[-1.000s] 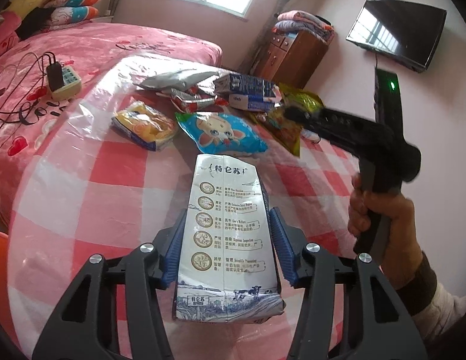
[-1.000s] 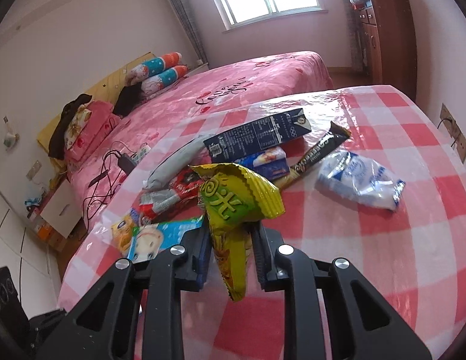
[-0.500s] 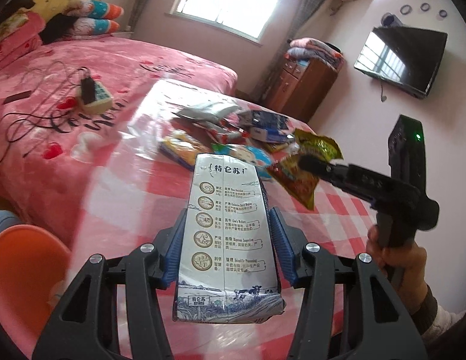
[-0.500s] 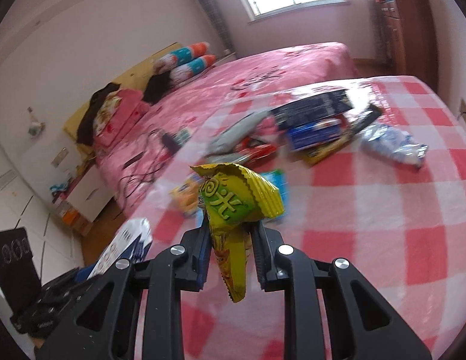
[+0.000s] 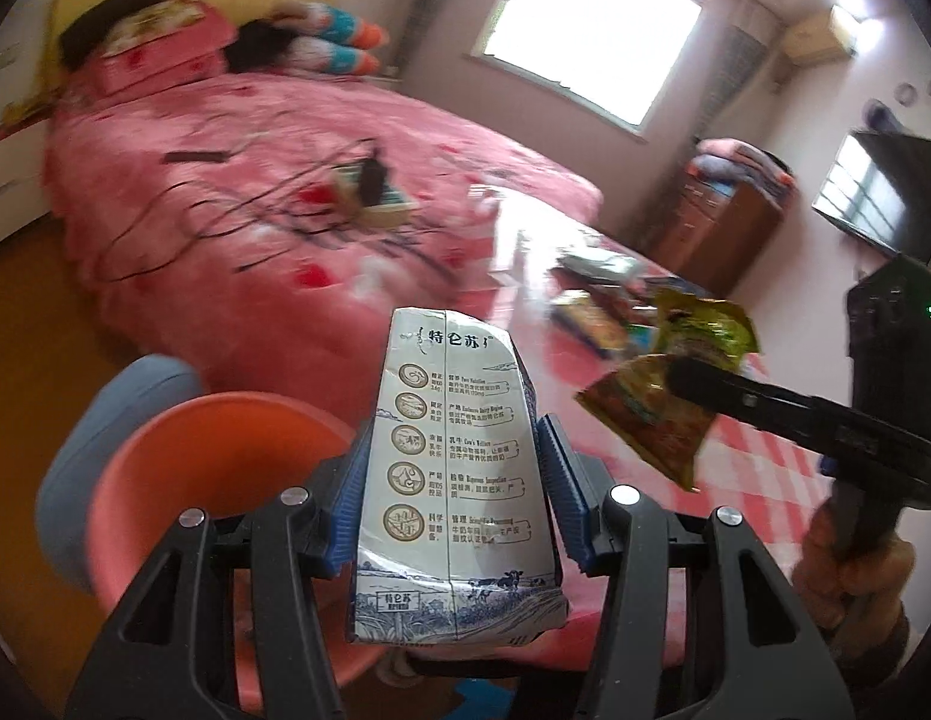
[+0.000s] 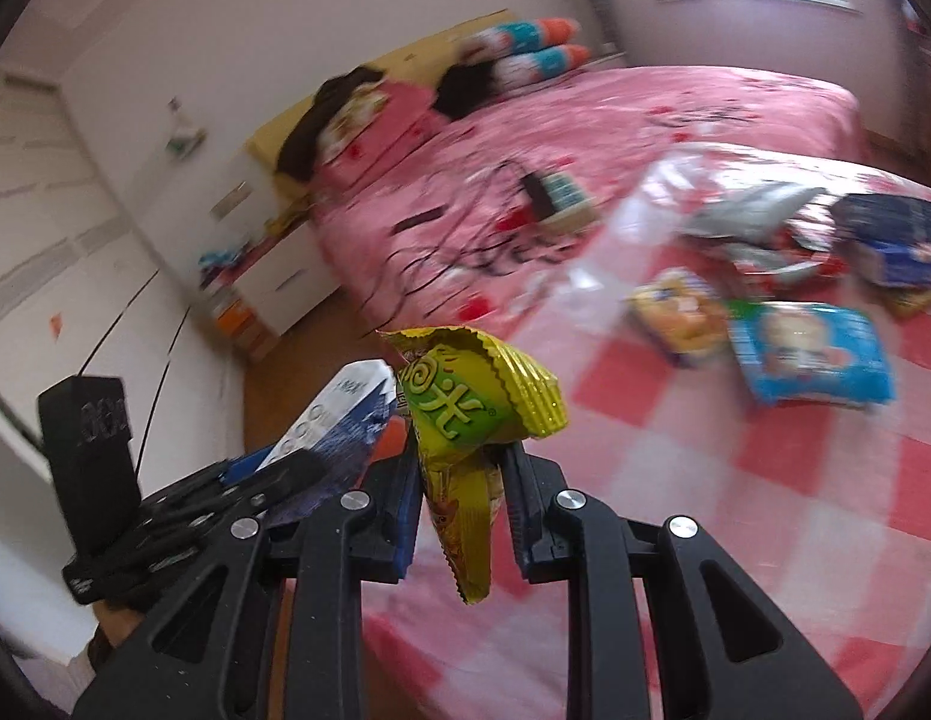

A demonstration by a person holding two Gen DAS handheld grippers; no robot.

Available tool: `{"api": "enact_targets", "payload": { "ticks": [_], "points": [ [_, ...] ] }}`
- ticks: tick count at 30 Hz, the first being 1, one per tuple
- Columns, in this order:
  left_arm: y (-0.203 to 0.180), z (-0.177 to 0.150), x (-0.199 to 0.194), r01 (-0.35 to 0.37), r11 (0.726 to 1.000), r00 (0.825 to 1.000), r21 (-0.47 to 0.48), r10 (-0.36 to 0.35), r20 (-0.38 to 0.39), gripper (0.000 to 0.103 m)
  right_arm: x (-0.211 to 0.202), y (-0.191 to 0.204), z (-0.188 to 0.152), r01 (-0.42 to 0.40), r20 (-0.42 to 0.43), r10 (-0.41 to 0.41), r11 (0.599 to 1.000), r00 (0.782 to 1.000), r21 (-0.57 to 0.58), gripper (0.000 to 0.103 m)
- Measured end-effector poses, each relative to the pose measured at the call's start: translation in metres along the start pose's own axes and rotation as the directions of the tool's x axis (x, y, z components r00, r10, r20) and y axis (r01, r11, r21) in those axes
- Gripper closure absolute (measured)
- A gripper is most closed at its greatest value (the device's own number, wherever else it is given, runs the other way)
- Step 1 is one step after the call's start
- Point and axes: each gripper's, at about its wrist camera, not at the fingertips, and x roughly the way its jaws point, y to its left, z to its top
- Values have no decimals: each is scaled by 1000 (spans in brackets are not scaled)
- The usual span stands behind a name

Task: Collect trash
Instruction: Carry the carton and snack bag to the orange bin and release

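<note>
My left gripper (image 5: 450, 480) is shut on a white and blue milk carton (image 5: 453, 480), held upright over an orange bin (image 5: 225, 462) beside the table. My right gripper (image 6: 462, 504) is shut on a yellow-green snack wrapper (image 6: 465, 414); in the left wrist view that wrapper (image 5: 669, 408) hangs from the right gripper (image 5: 675, 378) to the right of the carton. The carton (image 6: 339, 426) and left gripper (image 6: 273, 474) show at the left of the right wrist view. Several more wrappers, among them a blue packet (image 6: 807, 354) and a yellow packet (image 6: 675, 312), lie on the checked table (image 6: 735, 480).
A pink bed (image 5: 255, 180) with cables and a power strip (image 5: 375, 204) lies beyond the table. A grey-blue stool (image 5: 105, 420) sits behind the orange bin. A wooden cabinet (image 5: 729, 222) and a wall television (image 5: 885, 192) are at the right. A hand (image 5: 849, 558) grips the right tool.
Both grippers swung left away from the table's middle toward its edge, each keeping its item. The orange bin has come into view under the carton; the pile of wrappers has slid right and farther off.
</note>
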Motion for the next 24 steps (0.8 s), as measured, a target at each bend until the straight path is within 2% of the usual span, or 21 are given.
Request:
{"api": "enact_targets", "payload": {
  "ticks": [10, 13, 16, 17, 20, 24],
  "points": [
    [79, -26, 6, -148, 979, 989, -140, 143, -49, 49, 61, 63, -12, -94, -140, 79, 990, 987, -105, 77],
    [89, -33, 10, -172, 972, 984, -160, 164, -63, 48, 75, 73, -15, -118, -165, 97, 986, 982, -118, 77],
    [99, -37, 13, -228, 958, 973, -174, 218, -74, 46, 89, 77, -16, -124, -191, 101, 986, 977, -116, 73],
    [103, -39, 15, -238, 954, 971, -180, 226, -81, 43, 93, 77, -17, -136, -197, 112, 985, 974, -111, 67],
    [108, -43, 15, -289, 941, 957, -176, 279, -79, 33, 87, 71, -17, -131, -166, 114, 987, 980, -97, 40],
    [104, -43, 16, -313, 936, 950, -163, 305, -74, 30, 69, 59, -12, -82, -103, 73, 993, 992, -80, 30]
  ]
}}
